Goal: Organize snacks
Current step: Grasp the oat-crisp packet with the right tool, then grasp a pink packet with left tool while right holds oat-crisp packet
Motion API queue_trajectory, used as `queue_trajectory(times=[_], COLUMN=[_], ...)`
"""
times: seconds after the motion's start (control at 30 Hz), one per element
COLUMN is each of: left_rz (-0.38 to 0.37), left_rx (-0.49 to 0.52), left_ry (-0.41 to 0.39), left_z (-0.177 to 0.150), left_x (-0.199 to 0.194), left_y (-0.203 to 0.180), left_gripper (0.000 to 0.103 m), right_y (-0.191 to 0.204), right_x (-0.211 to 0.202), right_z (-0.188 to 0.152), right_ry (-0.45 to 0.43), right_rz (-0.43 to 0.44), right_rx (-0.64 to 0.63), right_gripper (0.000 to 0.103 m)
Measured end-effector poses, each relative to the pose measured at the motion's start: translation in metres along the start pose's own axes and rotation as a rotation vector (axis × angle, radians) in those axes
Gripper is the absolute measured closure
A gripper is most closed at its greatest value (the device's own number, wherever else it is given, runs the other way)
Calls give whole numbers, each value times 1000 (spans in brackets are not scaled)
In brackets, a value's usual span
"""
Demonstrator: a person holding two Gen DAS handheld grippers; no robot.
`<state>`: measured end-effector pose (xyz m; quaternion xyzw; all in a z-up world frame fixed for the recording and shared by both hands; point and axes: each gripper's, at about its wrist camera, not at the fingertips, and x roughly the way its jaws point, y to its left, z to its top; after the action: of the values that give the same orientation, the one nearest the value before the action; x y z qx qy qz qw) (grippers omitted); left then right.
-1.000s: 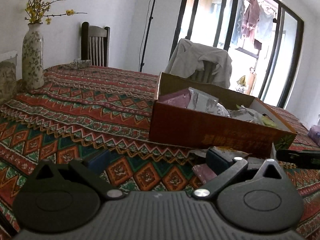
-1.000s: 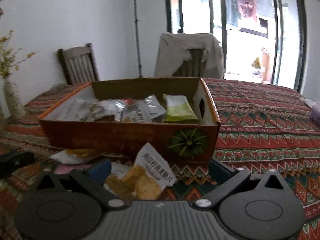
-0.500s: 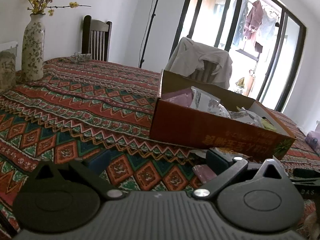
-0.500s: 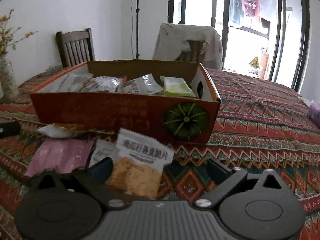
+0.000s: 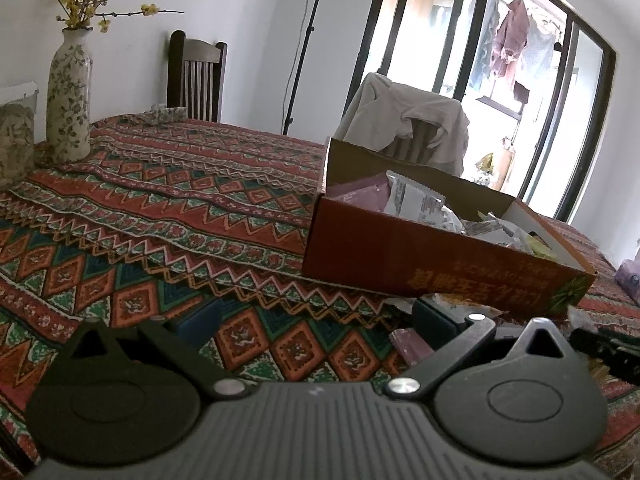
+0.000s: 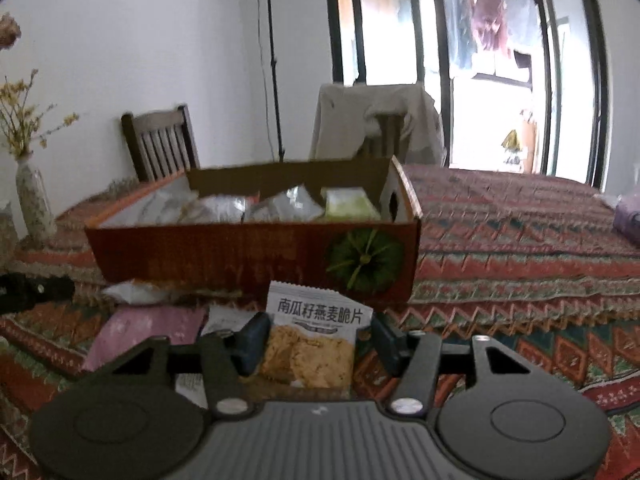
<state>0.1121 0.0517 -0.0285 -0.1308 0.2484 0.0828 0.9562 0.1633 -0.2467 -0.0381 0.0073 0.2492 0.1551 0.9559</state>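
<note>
An orange cardboard box holding several snack packets stands on the patterned tablecloth, also seen as the box in the left wrist view. In front of it a white packet of oat crisps stands between the fingers of my right gripper. Its jaws are closing, and both pads meet the packet's sides. A pink packet and a pale packet lie to its left. My left gripper is open over bare cloth, with a pink packet by its right finger.
A flowered vase stands at the table's far left. A wooden chair and a chair draped in cloth stand behind the table. A purple bag lies at the right edge.
My right gripper has moved in over the oat crisp packet and its jaws have narrowed from wide apart to the packet's sides. The left gripper has stayed open and in place.
</note>
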Motion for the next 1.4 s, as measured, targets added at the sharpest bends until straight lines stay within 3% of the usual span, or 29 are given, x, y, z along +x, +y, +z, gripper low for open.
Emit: queue_trajectory(times=[0.23,0.4,0.57,0.83,1.13,1.4], left_rz=[20,-62,-67,36,150,151], left_rx=[68,64,111,101,162,165], left_ry=[21,40,96,206,218,217], left_z=[0,3,4,-9,-20,-20], left_x=[2,-4,7,38,49,51], left_y=[-13,-34,-73,-105,-125,-126], left_gripper=[0,0,0,0,0,0], right_y=[-7,-11,-15,-17,-18,-18], right_x=[-2,-1,-1,-2,-3,-3], right_z=[1,0,0,0,0,0], right_ry=[-9,-10,-12,-16,-19,-17], right_rz=[10,18,18,26,36,37], right_rx=[37,57,79,96,102,105], right_gripper=[48,48,48,47,47,47])
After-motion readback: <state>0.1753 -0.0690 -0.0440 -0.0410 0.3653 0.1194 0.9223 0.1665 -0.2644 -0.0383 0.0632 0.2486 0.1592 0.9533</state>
